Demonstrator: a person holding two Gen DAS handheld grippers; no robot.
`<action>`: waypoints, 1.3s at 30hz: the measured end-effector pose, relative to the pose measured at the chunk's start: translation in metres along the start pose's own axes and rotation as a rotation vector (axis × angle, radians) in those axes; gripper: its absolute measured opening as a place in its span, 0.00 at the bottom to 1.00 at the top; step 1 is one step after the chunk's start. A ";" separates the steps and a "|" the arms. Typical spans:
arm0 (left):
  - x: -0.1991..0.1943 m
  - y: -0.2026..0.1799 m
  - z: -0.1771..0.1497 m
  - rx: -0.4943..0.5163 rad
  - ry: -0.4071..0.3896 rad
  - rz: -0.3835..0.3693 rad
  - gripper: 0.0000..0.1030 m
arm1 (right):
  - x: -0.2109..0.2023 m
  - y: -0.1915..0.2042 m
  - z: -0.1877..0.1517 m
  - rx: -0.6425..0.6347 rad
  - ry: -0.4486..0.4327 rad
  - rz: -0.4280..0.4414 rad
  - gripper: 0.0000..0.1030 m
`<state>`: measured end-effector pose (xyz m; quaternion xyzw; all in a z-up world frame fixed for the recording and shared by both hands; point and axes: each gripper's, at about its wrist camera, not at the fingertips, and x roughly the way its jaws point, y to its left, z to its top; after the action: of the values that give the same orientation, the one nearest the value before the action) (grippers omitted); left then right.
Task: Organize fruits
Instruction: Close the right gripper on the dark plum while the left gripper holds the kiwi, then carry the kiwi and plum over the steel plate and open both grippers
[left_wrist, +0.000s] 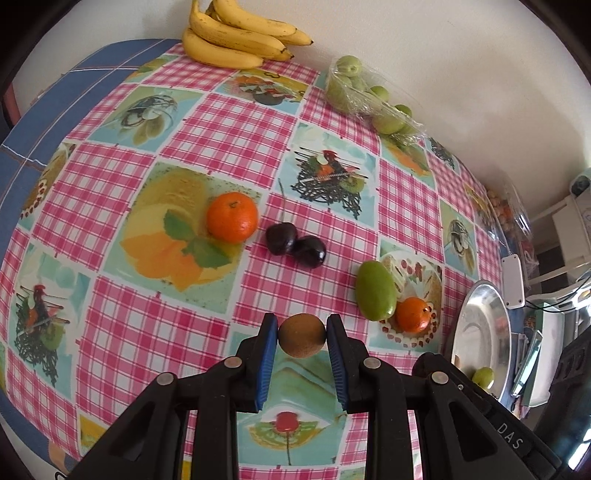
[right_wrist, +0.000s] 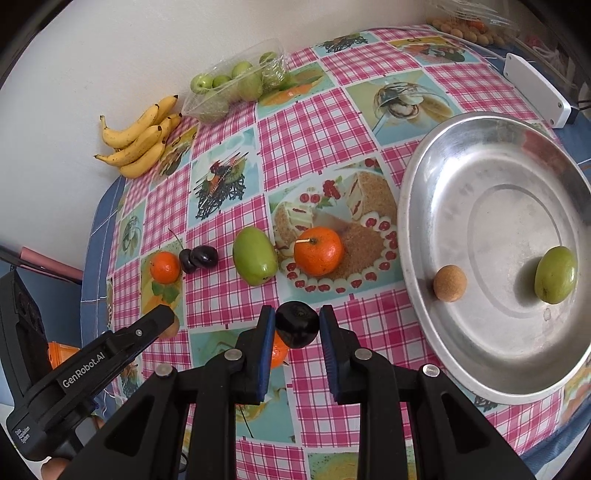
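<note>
A kiwi (left_wrist: 302, 335) is pinched by the left gripper (left_wrist: 302, 338), a dark plum (right_wrist: 297, 328) by the right gripper (right_wrist: 297, 330). Two fruits are lodged in the metal tray (right_wrist: 424, 184) at right; several remain at frame centre.

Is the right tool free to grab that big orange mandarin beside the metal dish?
Probably not yet: the right tool is shut on a dark plum, though nothing blocks the mandarin.

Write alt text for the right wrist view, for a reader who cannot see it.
The right gripper pinches a dark cherry above a pink checked tablecloth. To the right, a metal tray holds a small brown fruit and a green fruit; tangerines, cherries and another green fruit lie loose on the cloth, with bananas by the wall.
</note>
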<state>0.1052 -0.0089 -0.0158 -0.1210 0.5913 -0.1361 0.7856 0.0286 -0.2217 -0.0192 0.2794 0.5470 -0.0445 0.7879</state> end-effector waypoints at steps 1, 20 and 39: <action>0.001 -0.004 -0.001 0.005 0.002 -0.003 0.28 | -0.002 -0.003 0.001 0.004 -0.003 -0.001 0.25; 0.023 -0.099 -0.026 0.160 0.038 -0.063 0.28 | -0.044 -0.091 0.016 0.156 -0.085 -0.064 0.25; 0.055 -0.193 -0.040 0.363 0.053 -0.097 0.28 | -0.063 -0.143 0.033 0.225 -0.159 -0.111 0.25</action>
<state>0.0674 -0.2099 -0.0079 -0.0021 0.5709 -0.2813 0.7713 -0.0226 -0.3733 -0.0109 0.3310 0.4890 -0.1708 0.7888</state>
